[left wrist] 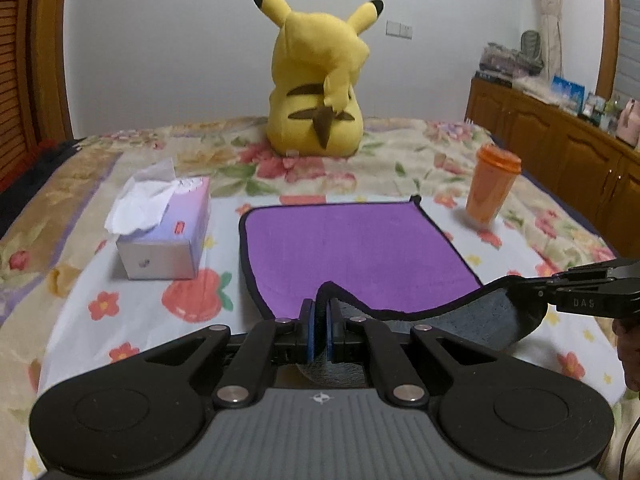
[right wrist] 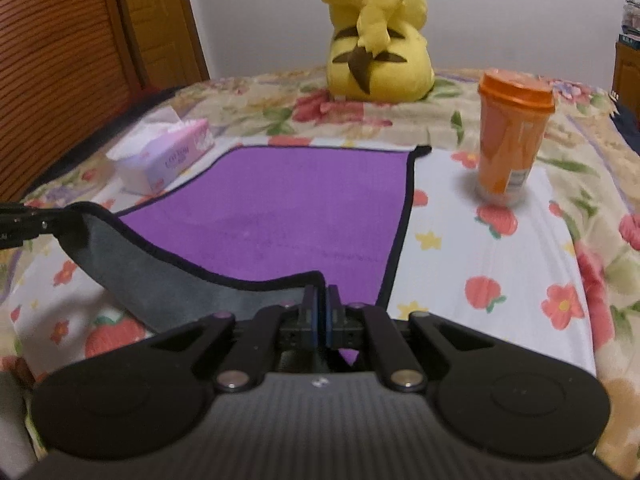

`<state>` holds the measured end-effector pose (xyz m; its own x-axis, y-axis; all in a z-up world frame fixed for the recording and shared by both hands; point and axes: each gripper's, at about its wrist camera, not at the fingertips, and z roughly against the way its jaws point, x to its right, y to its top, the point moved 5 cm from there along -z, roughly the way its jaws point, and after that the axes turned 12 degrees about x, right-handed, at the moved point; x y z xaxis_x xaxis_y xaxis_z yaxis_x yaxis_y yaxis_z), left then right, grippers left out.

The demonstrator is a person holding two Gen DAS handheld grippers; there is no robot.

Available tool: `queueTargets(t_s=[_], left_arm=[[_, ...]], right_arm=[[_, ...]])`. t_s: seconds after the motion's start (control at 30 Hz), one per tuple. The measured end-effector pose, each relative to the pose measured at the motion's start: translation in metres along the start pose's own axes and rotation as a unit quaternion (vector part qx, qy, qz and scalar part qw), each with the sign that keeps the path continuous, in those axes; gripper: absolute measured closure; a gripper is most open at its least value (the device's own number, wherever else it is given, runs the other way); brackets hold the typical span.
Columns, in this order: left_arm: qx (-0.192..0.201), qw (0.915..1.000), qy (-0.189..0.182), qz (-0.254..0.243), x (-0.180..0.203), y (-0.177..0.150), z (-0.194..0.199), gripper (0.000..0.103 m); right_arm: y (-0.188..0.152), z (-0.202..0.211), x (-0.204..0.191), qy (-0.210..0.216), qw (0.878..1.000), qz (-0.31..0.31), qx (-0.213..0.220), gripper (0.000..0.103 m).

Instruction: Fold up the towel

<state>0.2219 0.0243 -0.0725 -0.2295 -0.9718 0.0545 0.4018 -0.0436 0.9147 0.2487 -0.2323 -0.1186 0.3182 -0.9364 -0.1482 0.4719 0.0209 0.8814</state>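
Note:
A purple towel (left wrist: 352, 248) with a black hem and grey underside lies on the flowered bedspread; it also shows in the right wrist view (right wrist: 288, 208). My left gripper (left wrist: 320, 312) is shut on the towel's near left corner and holds it lifted. My right gripper (right wrist: 320, 300) is shut on the near right corner, also lifted. The near edge hangs between them with the grey underside (left wrist: 460, 324) facing me. The right gripper shows at the right edge of the left wrist view (left wrist: 520, 292). The far half of the towel lies flat.
A tissue box (left wrist: 164, 232) stands left of the towel. An orange lidded cup (left wrist: 492, 188) stands at the right. A yellow plush toy (left wrist: 320, 80) sits behind the towel. A wooden cabinet (left wrist: 560, 136) runs along the right wall.

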Motion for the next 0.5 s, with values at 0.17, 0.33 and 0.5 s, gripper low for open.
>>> queueTargets(t_s=[0.17,0.33,0.5], left_arm=[[0.013,0.9999,0.003,0.001,-0.001,0.005,0.001,0.095],[0.019,0.9998,0.007,0.002,-0.004,0.008,-0.005,0.095],[0.022,0.9997,0.007,0.003,-0.009,0.009,-0.016,0.095]], right_arm=[[0.008,0.003,0.002,0.002,1.000,0.002,0.020,0.099],[0.013,0.002,0.005,0.001,0.999,0.009,0.032,0.099],[0.017,-0.002,0.009,0.000,0.999,0.014,0.040,0.099]])
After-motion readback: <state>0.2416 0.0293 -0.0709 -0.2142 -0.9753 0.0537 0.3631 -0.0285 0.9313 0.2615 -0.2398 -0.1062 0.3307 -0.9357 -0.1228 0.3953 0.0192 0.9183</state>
